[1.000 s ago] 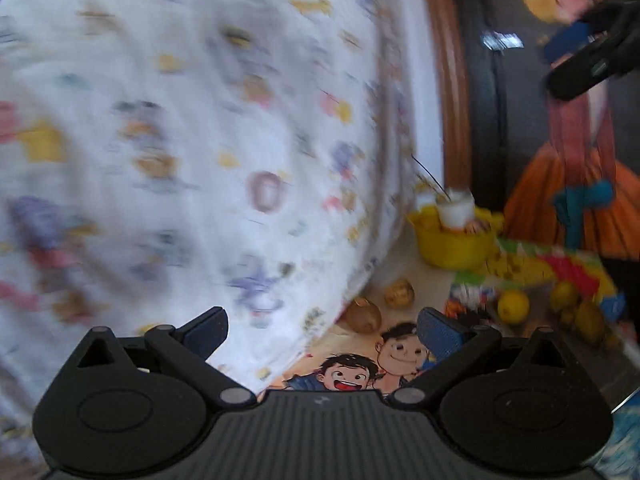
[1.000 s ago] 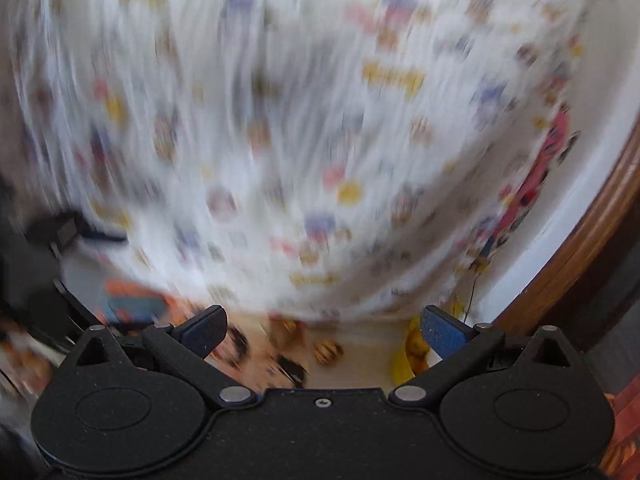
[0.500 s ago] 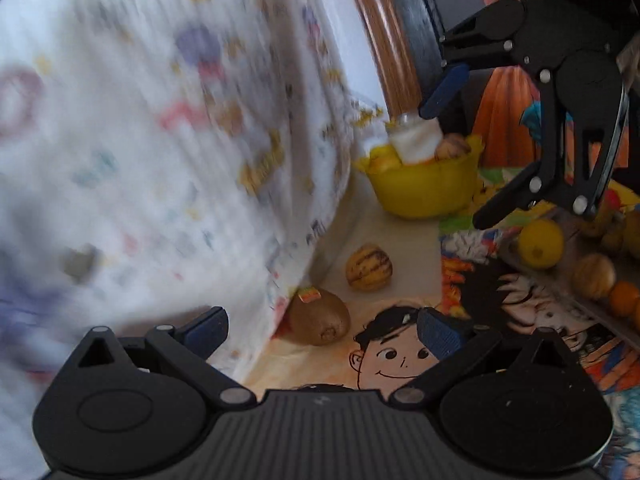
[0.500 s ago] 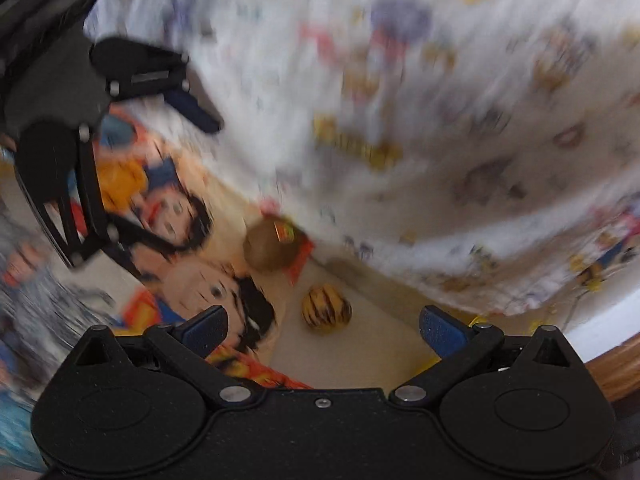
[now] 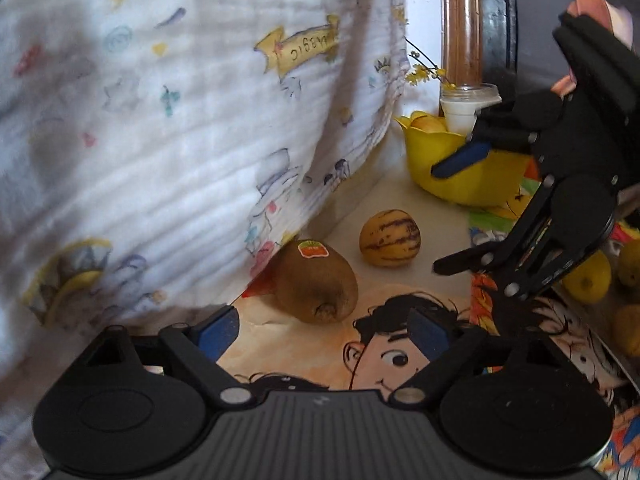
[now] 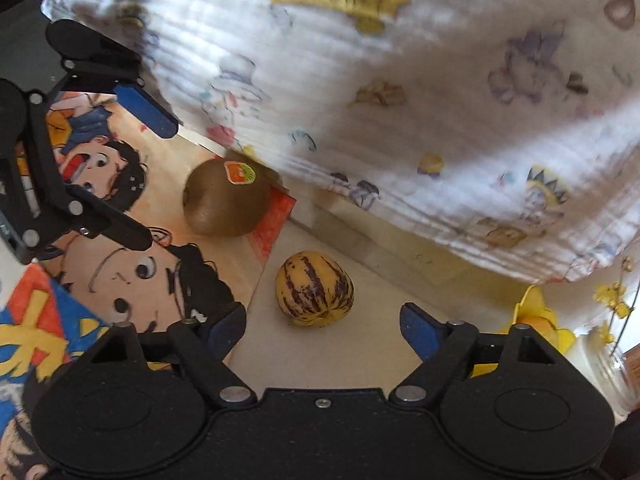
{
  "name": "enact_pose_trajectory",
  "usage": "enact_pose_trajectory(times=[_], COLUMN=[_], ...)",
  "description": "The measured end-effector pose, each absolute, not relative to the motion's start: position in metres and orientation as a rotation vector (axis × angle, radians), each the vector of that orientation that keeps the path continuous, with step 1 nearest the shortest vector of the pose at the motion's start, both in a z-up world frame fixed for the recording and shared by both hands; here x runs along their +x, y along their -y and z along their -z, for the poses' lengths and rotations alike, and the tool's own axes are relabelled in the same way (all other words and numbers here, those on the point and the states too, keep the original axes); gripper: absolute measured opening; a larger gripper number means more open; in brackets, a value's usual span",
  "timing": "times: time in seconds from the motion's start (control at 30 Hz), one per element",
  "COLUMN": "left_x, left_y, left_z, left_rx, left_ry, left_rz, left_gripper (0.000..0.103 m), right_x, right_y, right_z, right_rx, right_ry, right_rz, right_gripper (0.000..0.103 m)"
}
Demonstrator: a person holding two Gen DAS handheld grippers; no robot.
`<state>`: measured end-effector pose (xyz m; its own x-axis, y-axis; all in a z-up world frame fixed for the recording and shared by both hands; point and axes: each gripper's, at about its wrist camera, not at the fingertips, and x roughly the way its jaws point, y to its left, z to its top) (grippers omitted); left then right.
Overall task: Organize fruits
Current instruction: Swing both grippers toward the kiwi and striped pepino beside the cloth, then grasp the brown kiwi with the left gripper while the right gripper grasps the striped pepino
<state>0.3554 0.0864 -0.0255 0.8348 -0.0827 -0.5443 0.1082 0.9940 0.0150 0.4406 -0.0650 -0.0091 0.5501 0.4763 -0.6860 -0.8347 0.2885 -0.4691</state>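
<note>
Left wrist view: the left gripper (image 5: 324, 330) has its jaws wide and closing, with nothing between them; the kiwi (image 5: 318, 284), bearing 1 sticker, lies just beyond the fingertips on the edge of a cartoon-printed mat (image 5: 384, 356). A white printed cloth (image 5: 180, 140) hangs along the left side and its hem touches or nearly touches the kiwi, so open room is confined to the pale bare surface (image 5: 404, 196) running from the kiwi toward the far end. On that strip sits 1 striped yellow fruit (image 5: 389, 243), apart from the kiwi. At the far right a yellow bowl (image 5: 472, 184) holds a yellowish fruit and a white cup (image 5: 462, 114); the right gripper (image 5: 448, 220) hangs in front of it, jaws apart. Several lemons (image 5: 588, 282) lie at the right edge. Right wrist view: the right gripper (image 6: 323, 326) has its jaws closing, with the striped yellow fruit (image 6: 314, 289) just ahead of the fingertips, untouched by either pad. The kiwi (image 6: 226, 202) rests farther off on the mat's corner (image 6: 276, 216), under the cloth's (image 6: 400, 100) hem. The left gripper (image 6: 156, 184) enters from the left, empty. The bowl's rim (image 6: 536, 312) and a glass jar (image 6: 604, 364) occupy the near right.
</note>
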Motion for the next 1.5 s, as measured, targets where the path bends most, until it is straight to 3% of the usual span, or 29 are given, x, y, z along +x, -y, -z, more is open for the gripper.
enact_pose_trajectory(times=[0.3,0.6,0.9,1.03,1.5], left_x=[0.370,0.384,0.394,0.398,0.399], left_y=[-0.080,-0.085,-0.082,-0.083,-0.081], left_z=[0.030,0.036,0.038,0.039,0.040], left_rx=[-0.008,-0.082,-0.118,-0.141,-0.138], left_ry=[-0.563,-0.597,-0.615,-0.621,-0.619], left_rz=[0.050,0.033,0.012,-0.016,-0.029], left_gripper=[0.085,0.069,0.066,0.059,0.056], right_x=[0.458,0.466,0.469,0.471,0.473], right_y=[0.063,0.060,0.052,0.050,0.047], right_z=[0.020,0.026,0.032,0.036,0.038], right_rx=[-0.855,-0.814,-0.824,-0.827,-0.840], right_ry=[-0.478,-0.486,-0.503,-0.510,-0.499], right_rz=[-0.942,-0.961,-0.985,-0.986,-0.968], right_gripper=[0.077,0.066,0.055,0.055,0.054])
